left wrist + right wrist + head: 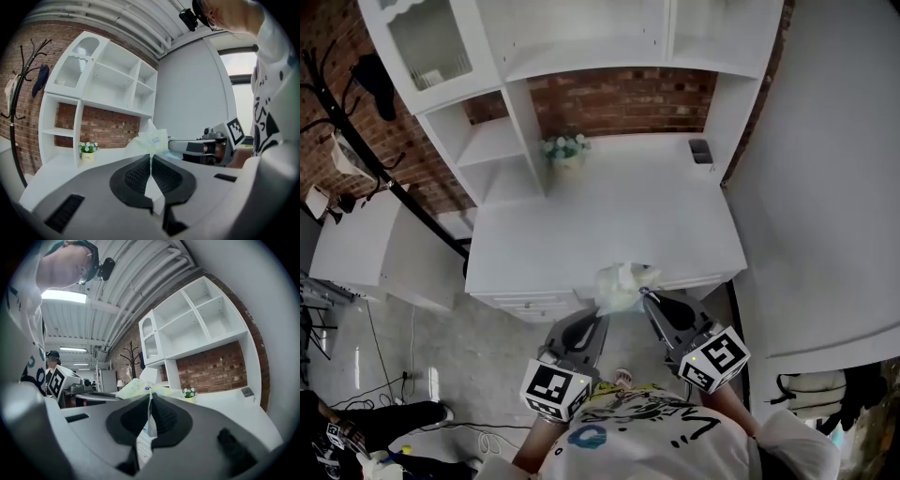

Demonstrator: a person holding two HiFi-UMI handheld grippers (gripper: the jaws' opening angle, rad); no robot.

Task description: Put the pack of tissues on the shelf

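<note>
Gripper views show me left gripper (151, 161) and right gripper (150, 404) fingers (136, 174) clamped on the pack (151, 140). Only the head view shows it at the table (609, 225) edge.

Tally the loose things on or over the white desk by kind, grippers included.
pack of tissues: 1
flower pot: 1
small dark container: 1
grippers: 2, the left gripper and the right gripper
total: 5

White T-shirt (656, 439), black scrawl print, blue mark. Grey left gripper (600, 317), right gripper (645, 296); black ribbed pads (136, 176); black-and-white marker cubes (555, 389).
</note>
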